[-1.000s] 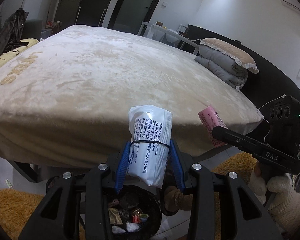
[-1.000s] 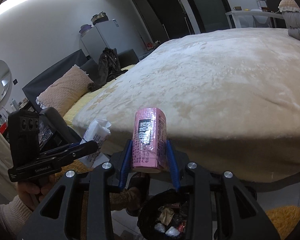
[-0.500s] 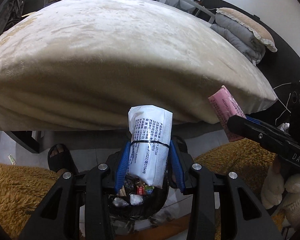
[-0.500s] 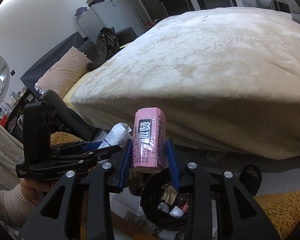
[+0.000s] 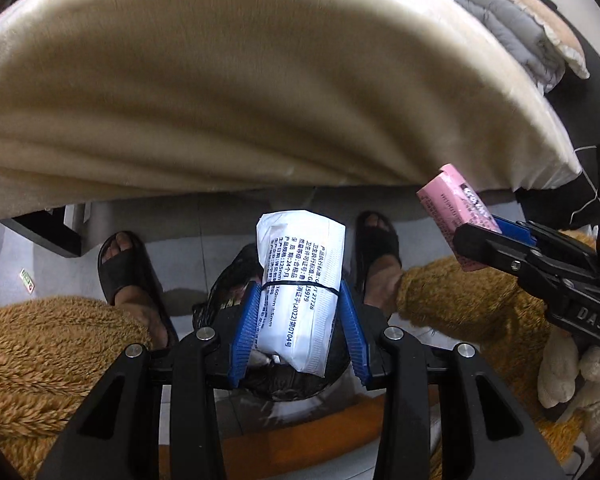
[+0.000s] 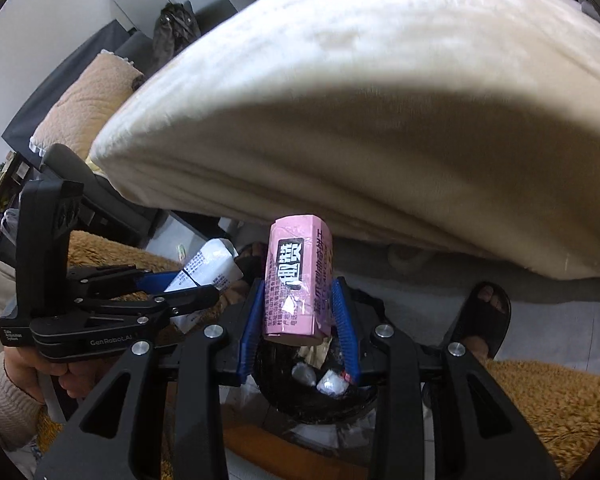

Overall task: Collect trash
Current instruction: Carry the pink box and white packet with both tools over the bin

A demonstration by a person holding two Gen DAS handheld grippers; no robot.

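My left gripper (image 5: 298, 292) is shut on a white printed packet (image 5: 300, 280) and holds it over a black-lined trash bin (image 5: 296, 380) on the floor. My right gripper (image 6: 298, 292) is shut on a pink packet (image 6: 298, 280) above the same bin (image 6: 320, 396), which holds several wrappers. The pink packet also shows at the right of the left wrist view (image 5: 456, 212). The white packet shows left of centre in the right wrist view (image 6: 208, 272).
A bed with a cream blanket (image 5: 260, 80) hangs over the floor just ahead. The person's sandalled feet (image 5: 120, 264) stand either side of the bin. Brown fuzzy trouser legs (image 5: 40, 352) flank the grippers. Pillows (image 5: 532, 28) lie on the bed's right.
Both grippers have tilted down and lowered from bed height toward the bin, each still holding its packet. The feet and floor have come into view.
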